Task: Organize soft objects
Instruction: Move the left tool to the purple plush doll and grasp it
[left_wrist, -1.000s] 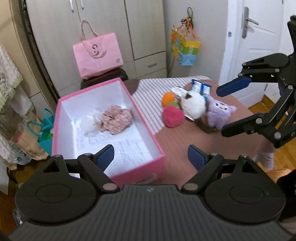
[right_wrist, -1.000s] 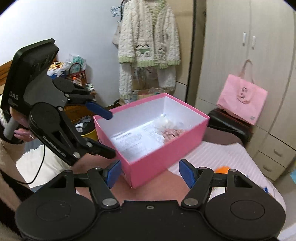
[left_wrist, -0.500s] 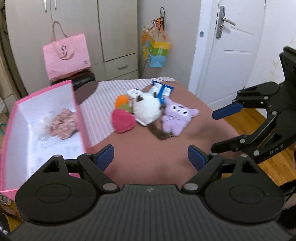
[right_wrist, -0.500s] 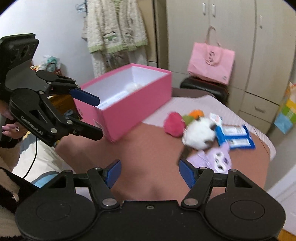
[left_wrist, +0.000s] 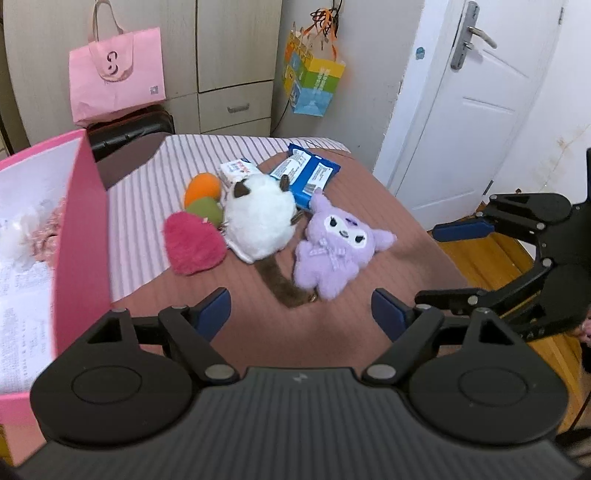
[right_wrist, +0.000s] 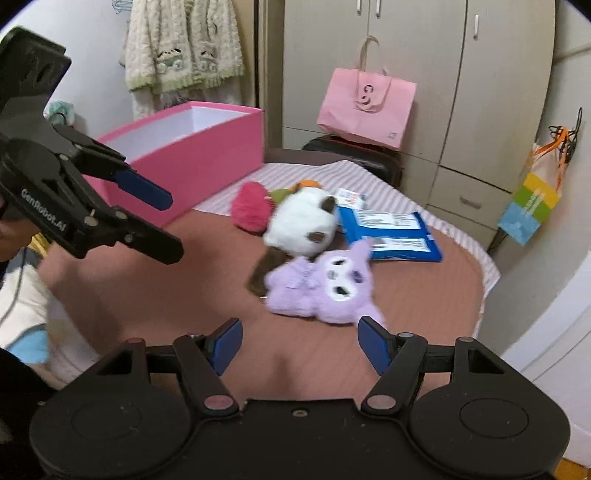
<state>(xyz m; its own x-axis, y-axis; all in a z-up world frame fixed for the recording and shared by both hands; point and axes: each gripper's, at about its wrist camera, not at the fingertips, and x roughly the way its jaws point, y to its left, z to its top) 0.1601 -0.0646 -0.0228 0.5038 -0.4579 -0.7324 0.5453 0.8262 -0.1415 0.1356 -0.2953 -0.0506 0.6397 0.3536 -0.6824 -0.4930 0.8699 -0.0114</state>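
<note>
Soft toys lie in a cluster on the brown table: a purple plush (left_wrist: 336, 251) (right_wrist: 317, 288), a white plush with brown ears and tail (left_wrist: 258, 218) (right_wrist: 299, 225), a pink fuzzy one (left_wrist: 192, 243) (right_wrist: 251, 206), and small orange (left_wrist: 201, 190) and green (left_wrist: 205, 210) ones. The pink box (left_wrist: 81, 221) (right_wrist: 192, 155) stands at the left with a pinkish and a white soft item inside. My left gripper (left_wrist: 301, 314) (right_wrist: 171, 227) hovers short of the purple plush, its jaws closing on nothing. My right gripper (right_wrist: 299, 343) (left_wrist: 428, 264) is open and empty, just short of the purple plush.
Blue and white packets (left_wrist: 306, 177) (right_wrist: 388, 232) lie behind the toys on a striped cloth (left_wrist: 155, 192). A pink bag (left_wrist: 118, 77) sits on a black case by the wardrobe. A white door (left_wrist: 472, 110) and wooden floor lie past the table's right edge.
Both views have swung from the pink box towards the toy cluster. Both grippers have come lower and closer to the purple plush. The left jaws stand slightly narrower.
</note>
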